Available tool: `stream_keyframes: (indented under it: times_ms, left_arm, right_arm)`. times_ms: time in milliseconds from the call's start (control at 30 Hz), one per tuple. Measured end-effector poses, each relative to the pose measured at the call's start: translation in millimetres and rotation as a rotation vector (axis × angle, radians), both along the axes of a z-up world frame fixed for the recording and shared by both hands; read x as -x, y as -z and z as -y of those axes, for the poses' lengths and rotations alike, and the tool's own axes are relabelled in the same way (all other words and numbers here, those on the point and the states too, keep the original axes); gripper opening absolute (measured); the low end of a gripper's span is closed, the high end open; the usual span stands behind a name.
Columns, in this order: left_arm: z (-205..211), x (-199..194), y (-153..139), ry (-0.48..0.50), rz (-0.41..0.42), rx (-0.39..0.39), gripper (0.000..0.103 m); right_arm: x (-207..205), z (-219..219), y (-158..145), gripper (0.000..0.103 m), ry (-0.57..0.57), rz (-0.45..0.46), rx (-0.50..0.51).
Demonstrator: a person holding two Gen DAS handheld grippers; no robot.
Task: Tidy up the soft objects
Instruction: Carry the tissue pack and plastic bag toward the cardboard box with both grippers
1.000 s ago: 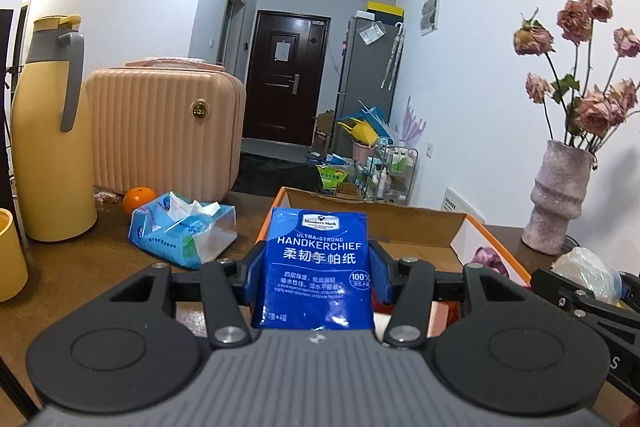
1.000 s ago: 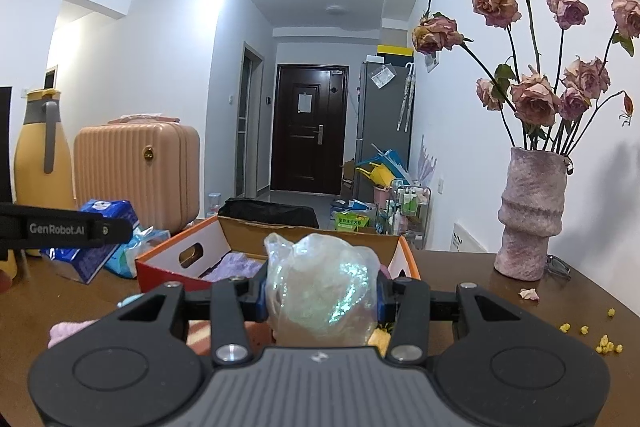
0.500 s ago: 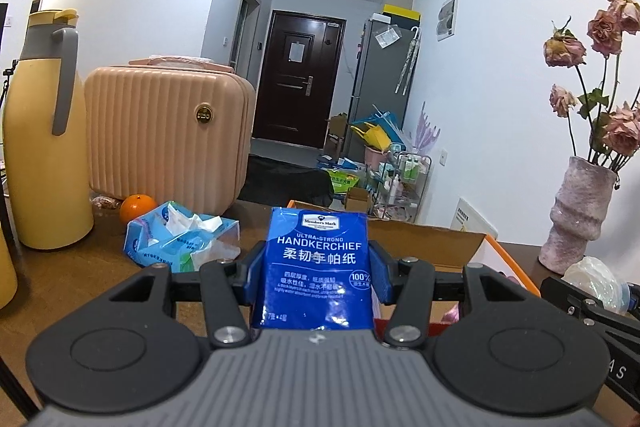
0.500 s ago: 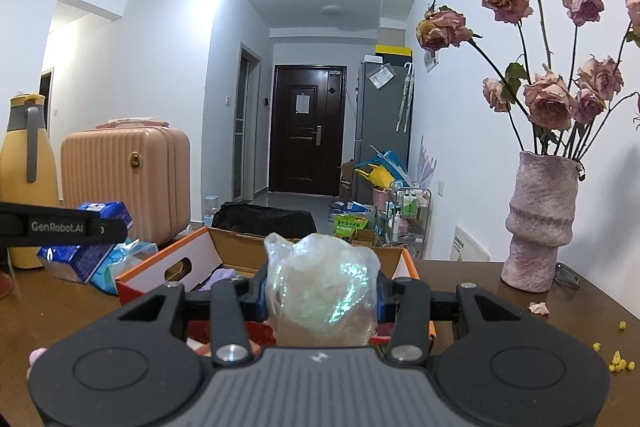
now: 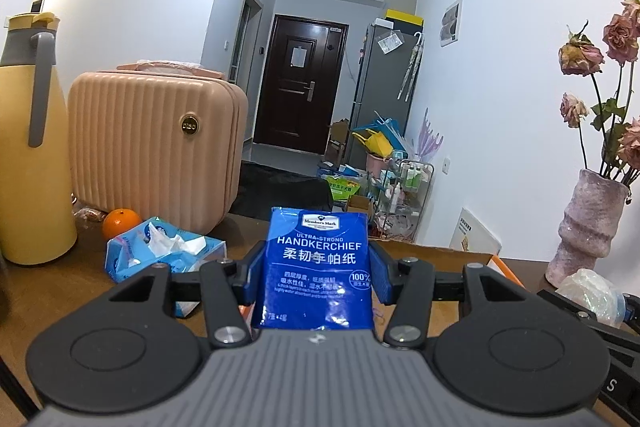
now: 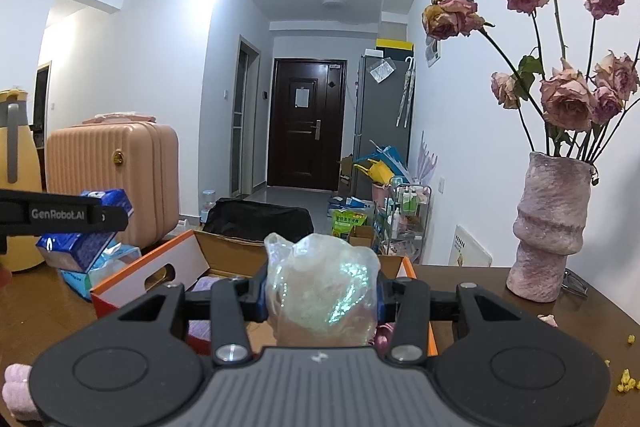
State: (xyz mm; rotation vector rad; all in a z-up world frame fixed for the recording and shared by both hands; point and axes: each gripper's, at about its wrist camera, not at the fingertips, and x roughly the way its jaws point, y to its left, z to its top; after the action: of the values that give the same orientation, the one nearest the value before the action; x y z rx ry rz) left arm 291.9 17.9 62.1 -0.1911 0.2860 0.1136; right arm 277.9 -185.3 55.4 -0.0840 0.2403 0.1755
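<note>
My left gripper is shut on a blue handkerchief tissue pack, held upright above the near end of the orange cardboard box. My right gripper is shut on a clear iridescent plastic bag, held over the same box. The box holds purple soft things. The left gripper and its pack also show in the right wrist view, and the bag in the left wrist view.
An open blue tissue pack, an orange, a pink suitcase and a yellow flask stand at the left. A pink vase of dried roses stands right. A pink soft thing lies near left.
Both grippers have risen and tilted up a little with their loads; the box sits lower in both views. Both grips are unchanged.
</note>
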Motion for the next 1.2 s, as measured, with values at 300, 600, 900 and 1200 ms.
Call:
stream_keyframes:
  times_ms: [300, 600, 900, 1200]
  left_arm:
    - [-1, -23, -1, 0.000, -0.002, -0.004, 0.053]
    - [3, -50, 4, 0.008, -0.026, -0.040, 0.053]
    - [6, -72, 13, 0.006, -0.059, -0.073, 0.053]
    - [8, -90, 21, 0.011, -0.090, -0.099, 0.053]
  right_arm:
    - [-22, -5, 0, 0.044, -0.002, -0.021, 0.016]
    - [-46, -8, 0, 0.044, -0.001, -0.042, 0.037]
    - [-74, -10, 6, 0.044, 0.003, -0.102, 0.069]
    - [-101, -15, 16, 0.044, -0.004, -0.179, 0.102]
